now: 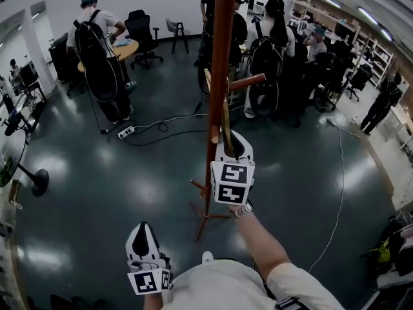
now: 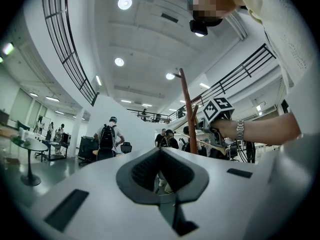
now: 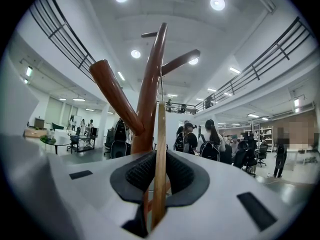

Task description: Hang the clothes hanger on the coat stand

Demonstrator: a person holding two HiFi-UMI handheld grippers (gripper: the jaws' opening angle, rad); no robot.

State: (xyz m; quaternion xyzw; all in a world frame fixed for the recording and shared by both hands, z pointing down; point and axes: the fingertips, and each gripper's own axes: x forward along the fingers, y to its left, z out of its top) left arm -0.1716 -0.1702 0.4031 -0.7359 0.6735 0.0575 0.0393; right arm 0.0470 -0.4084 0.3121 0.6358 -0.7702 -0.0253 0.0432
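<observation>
The brown wooden coat stand (image 1: pixel 218 76) rises in the middle of the head view, with a peg (image 1: pixel 247 81) pointing right and a short peg (image 1: pixel 214 134) lower down. My right gripper (image 1: pixel 233 146) is shut on a pale wooden clothes hanger (image 1: pixel 227 131), held right beside the pole. In the right gripper view the hanger's bar (image 3: pixel 160 134) runs up between the jaws, just in front of the pole (image 3: pixel 150 94) and its slanted peg (image 3: pixel 114 91). My left gripper (image 1: pixel 143 241) hangs low at the left, shut with nothing in it, away from the stand.
Several people with backpacks (image 1: pixel 103 50) stand behind the stand, among office chairs (image 1: pixel 142 34) and desks. A power strip (image 1: pixel 125 132) and cables (image 1: pixel 339 192) lie on the dark floor. The stand's feet (image 1: pixel 205 217) spread near me. A round table base (image 1: pixel 39 181) stands at left.
</observation>
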